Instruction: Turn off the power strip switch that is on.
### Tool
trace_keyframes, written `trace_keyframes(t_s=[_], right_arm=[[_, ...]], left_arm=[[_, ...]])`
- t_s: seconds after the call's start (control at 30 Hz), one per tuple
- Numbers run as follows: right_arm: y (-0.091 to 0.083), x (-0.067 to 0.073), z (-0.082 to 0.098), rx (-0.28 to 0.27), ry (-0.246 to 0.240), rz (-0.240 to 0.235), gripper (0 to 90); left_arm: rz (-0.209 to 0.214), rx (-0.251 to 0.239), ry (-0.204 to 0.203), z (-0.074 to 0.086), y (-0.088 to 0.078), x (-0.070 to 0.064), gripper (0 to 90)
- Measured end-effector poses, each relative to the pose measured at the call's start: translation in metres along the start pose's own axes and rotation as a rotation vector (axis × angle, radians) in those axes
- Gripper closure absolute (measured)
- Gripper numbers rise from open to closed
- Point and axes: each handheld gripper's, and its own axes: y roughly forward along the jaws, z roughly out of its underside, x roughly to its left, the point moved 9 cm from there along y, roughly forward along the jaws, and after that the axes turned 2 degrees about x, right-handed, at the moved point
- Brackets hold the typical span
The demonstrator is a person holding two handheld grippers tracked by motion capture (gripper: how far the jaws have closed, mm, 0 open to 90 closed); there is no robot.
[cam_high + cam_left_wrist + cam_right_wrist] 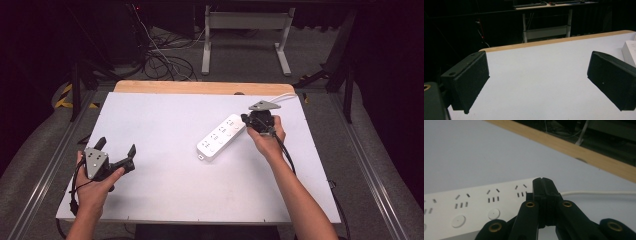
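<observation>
Looking down from the high view, a person's two forearms reach in over a white worktop with a pale wooden strip along its far edge. The left claw rests near the left front corner, its jaws spread wide with nothing between them. The right claw sits at the far right, its jaws pressed together, tip just at the near end of a white power strip that lies slantwise right of the worktop's middle, well apart from the left claw. A white cable runs from the strip's far end toward the back edge. The right gripper view brings what the high view cannot resolve: the closed black jaws meet in front of the power strip, whose top carries rows of slotted sockets with round white buttons below them, and its cable trails off to the right; whether the tip touches the strip cannot be told. The left gripper view shows the two black pads far apart over bare white surface, with a corner of the power strip at the right edge. Beyond the worktop the room is dark, with grey floor, tangled cables, a white-legged table and yellow-black hazard tape. No brand or writing can be read.
</observation>
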Motion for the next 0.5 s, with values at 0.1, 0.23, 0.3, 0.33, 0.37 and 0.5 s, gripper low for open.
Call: trace_keyframes(t_s=[0.1,0.23,0.3,0.33,0.37,0.5], right_arm=[[-0.02,-0.003,-0.009,-0.084,0.007,-0.01,90.0],[-0.047,-0.006,-0.009,-0.163,0.021,-0.024,90.0],[-0.064,-0.01,-0.006,-0.195,0.014,-0.024,90.0],[-0.073,-0.012,-0.003,-0.22,0.018,-0.021,90.0],[-0.082,-0.014,0.0,-0.243,0.024,-0.016,90.0],[-0.112,-0.02,0.022,-0.3,0.058,-0.006,90.0]], left_arm=[[0.009,-0.003,0.0,-0.001,0.001,-0.002,4.4],[0.014,-0.005,0.003,-0.002,0.003,-0.004,4.4],[0.021,-0.005,0.001,-0.003,0.005,-0.006,4.4],[0.024,-0.007,0.001,-0.003,0.006,-0.007,4.4],[0.026,-0.011,0.005,-0.005,0.006,-0.007,4.4],[0.043,-0.016,0.003,-0.007,0.008,-0.012,4.5]])
